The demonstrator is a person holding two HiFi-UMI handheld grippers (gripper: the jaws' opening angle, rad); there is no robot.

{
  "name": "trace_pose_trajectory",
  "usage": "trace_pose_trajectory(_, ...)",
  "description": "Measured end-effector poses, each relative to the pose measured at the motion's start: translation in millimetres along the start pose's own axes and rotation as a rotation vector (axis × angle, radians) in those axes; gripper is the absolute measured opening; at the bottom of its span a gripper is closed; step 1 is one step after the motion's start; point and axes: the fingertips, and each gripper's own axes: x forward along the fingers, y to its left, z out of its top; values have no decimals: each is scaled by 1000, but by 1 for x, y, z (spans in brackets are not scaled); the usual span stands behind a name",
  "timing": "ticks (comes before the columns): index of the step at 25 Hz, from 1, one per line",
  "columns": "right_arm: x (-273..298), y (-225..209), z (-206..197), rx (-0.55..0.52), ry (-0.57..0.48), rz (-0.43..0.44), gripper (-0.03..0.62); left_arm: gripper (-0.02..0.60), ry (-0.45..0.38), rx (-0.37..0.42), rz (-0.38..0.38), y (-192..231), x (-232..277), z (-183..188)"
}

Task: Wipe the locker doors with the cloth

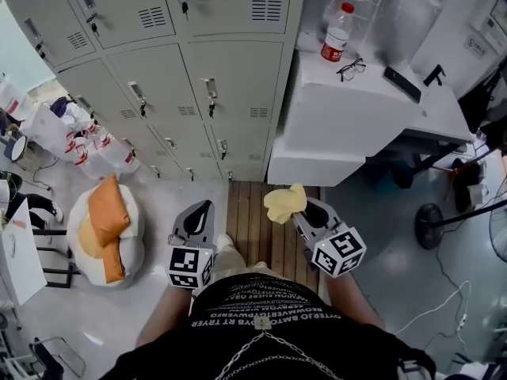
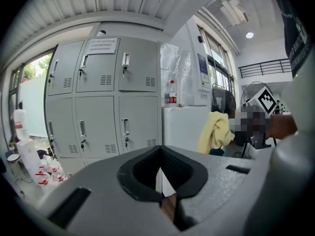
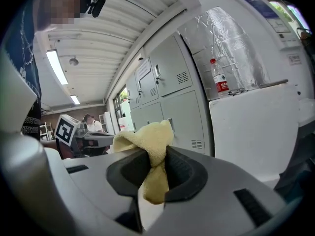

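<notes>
The crumpled pale-yellow cloth [image 1: 285, 203] is pinched in the right gripper [image 1: 306, 212], whose jaws clamp one fold (the rest bunches above them). The left gripper [image 1: 203, 209] has its jaws pressed together, empty as far as its view shows. Both point at the grey metal lockers [image 1: 214, 70], well apart from them. A red-labelled plastic bottle [image 1: 337, 34] stands near the locker-side edge of the white cabinet top [image 1: 372, 105].
</notes>
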Motion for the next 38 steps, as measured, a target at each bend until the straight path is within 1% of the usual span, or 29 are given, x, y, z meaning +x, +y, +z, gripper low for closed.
trace_pose_trajectory(4, 12, 7, -2, 6, 7, 19, 74, 6, 15, -2, 4, 11, 7, -4)
trace_pose_trajectory(12, 43, -16, 10, 13, 8, -11, 74, 6, -25, 25, -52, 24, 53, 22)
trace_pose_trajectory(19, 82, -30, 29, 4, 8, -17, 74, 6, -18, 24, -66, 56, 88, 31)
trace_pose_trajectory(24, 110, -39, 38, 1, 20, -15, 74, 6, -21, 26, -76, 76, 110, 39)
trace_pose_trajectory(31, 145, -47, 44, 9, 34, -14, 74, 6, -11, 19, -89, 102, 136, 41)
trace_pose_trajectory(38, 168, -52, 55, 14, 31, -42, 74, 6, -10, 4, -111, 124, 155, 42)
